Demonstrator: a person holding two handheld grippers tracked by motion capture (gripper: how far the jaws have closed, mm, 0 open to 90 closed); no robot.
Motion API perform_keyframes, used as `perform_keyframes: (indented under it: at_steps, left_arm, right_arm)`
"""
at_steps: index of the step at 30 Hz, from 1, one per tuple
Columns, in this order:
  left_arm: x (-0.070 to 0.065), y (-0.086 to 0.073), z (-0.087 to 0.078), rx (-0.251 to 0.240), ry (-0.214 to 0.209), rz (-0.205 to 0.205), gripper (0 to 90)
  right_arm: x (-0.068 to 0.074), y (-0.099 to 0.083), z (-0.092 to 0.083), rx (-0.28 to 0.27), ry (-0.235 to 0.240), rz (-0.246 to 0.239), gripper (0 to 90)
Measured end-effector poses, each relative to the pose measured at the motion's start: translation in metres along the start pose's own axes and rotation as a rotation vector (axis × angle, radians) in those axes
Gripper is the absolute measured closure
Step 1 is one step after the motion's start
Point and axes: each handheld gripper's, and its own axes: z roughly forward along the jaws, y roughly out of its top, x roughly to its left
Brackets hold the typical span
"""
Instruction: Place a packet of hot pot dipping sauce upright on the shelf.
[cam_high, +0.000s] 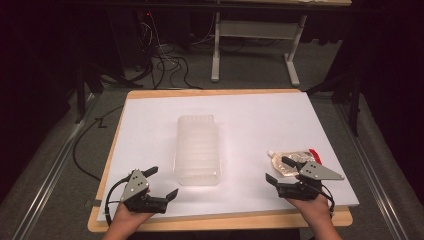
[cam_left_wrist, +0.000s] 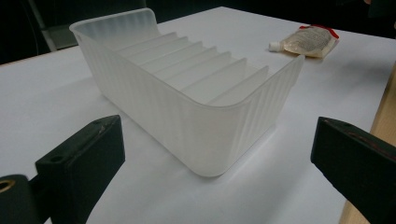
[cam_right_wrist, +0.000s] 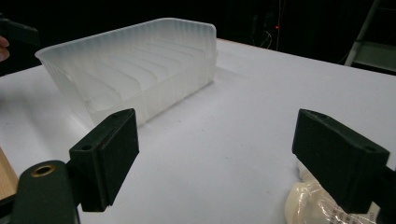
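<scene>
Right now my right tongs (cam_high: 280, 170) gape wide, hovering over the near end of the sauce pouch (cam_high: 290, 161), which lies flat on the white counter (cam_high: 250, 120) well to the right of the ribbed translucent bin (cam_high: 198, 149). My left tongs (cam_high: 162, 182) stand open and empty, just left of the bin's near end.
</scene>
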Motion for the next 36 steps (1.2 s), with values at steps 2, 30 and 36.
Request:
perform_keyframes:
  at_steps: [2, 30, 36]
  left_arm:
    - [0.0, 0.0, 0.001, -0.002, -0.001, -0.001, 3.4]
    - [0.0, -0.001, 0.001, 0.013, -0.001, 0.003, 3.4]
    - [0.0, -0.002, 0.002, 0.017, -0.003, 0.006, 3.4]
  right_arm:
    - [0.001, -0.001, 0.001, 0.008, -0.004, 0.0, 15.4]
    - [-0.03, -0.015, 0.004, 0.088, -0.084, 0.071, 28.5]
    - [-0.043, -0.02, 0.008, 0.127, -0.095, 0.123, 32.5]
